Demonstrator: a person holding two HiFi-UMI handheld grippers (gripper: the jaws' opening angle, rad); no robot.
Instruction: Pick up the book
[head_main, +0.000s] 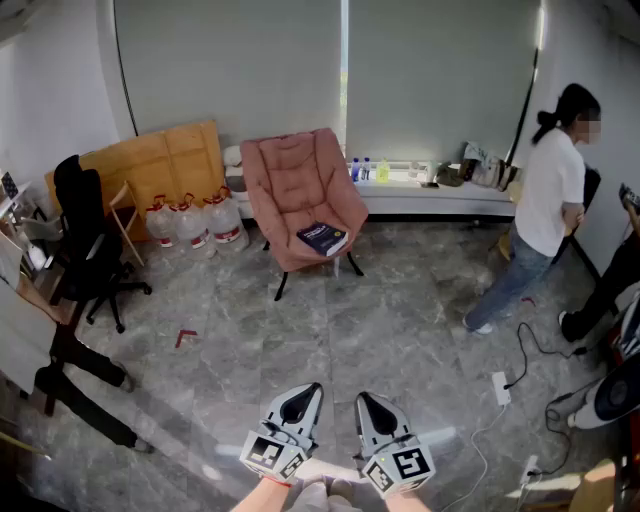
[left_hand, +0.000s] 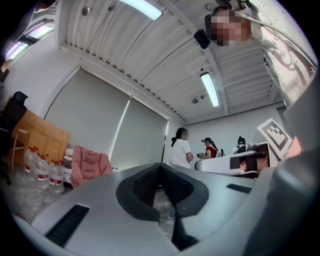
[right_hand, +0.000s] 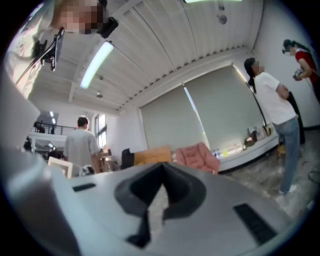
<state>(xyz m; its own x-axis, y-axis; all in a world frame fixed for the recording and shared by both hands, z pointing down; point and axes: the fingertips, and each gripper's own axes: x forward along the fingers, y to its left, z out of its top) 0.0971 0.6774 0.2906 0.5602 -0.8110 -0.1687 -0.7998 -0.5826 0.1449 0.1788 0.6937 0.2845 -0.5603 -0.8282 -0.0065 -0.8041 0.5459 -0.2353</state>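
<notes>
A dark blue book (head_main: 322, 238) lies flat on the seat of a pink lounge chair (head_main: 298, 180) across the room, in the head view. The pink chair (left_hand: 87, 165) shows small in the left gripper view, and the same chair (right_hand: 197, 156) in the right gripper view; the book cannot be made out in either. My left gripper (head_main: 309, 390) and right gripper (head_main: 366, 400) are side by side at the bottom of the head view, far from the chair. Both have their jaws together with nothing between them: left gripper (left_hand: 160, 167), right gripper (right_hand: 162, 167).
Several water jugs (head_main: 190, 222) and a wooden board (head_main: 160, 160) stand left of the chair. A black office chair (head_main: 85, 235) is at the left. A person in a white shirt (head_main: 545, 200) stands at the right. Cables and a power strip (head_main: 500, 388) lie on the grey floor.
</notes>
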